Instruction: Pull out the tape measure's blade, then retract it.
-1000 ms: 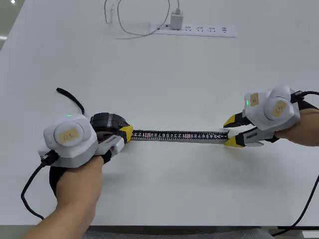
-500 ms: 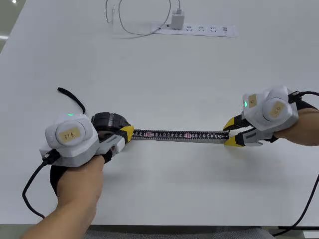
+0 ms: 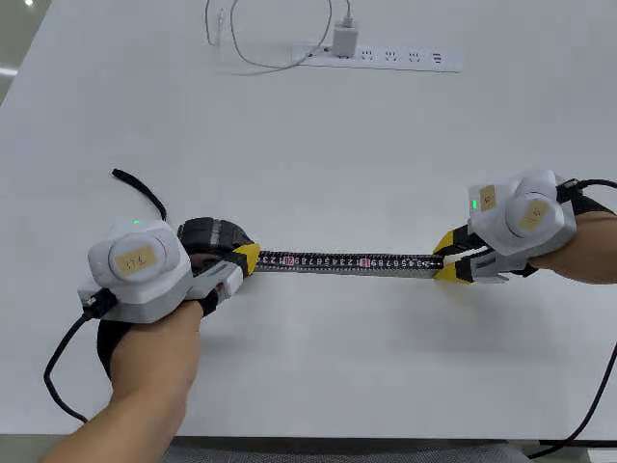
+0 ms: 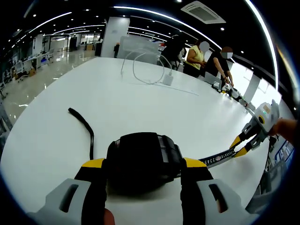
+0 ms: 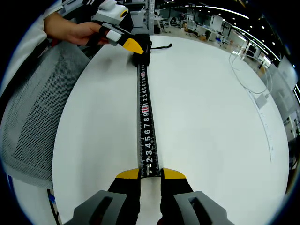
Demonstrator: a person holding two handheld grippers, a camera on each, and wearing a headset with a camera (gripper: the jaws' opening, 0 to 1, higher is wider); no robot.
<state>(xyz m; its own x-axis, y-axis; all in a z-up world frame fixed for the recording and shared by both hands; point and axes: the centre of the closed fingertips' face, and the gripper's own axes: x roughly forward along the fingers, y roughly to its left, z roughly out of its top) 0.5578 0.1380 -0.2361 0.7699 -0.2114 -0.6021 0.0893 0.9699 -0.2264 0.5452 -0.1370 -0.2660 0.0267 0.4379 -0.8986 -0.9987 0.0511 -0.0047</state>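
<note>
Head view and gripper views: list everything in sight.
tape measure case: 1, black, in left jaws
blade: 1, black, stretched from case to right jaws
strap: 1, black, on table behind case
power strip: 1, white, table's far edge
charger with cable: 1, white, plugged into strip
table: 1, white, under everything
chair: 1, grey mesh, beside table
left gripper: 1, white-yellow, shut on case
right gripper: 1, white-yellow, shut on blade
hands: 2, holding grippers
</note>
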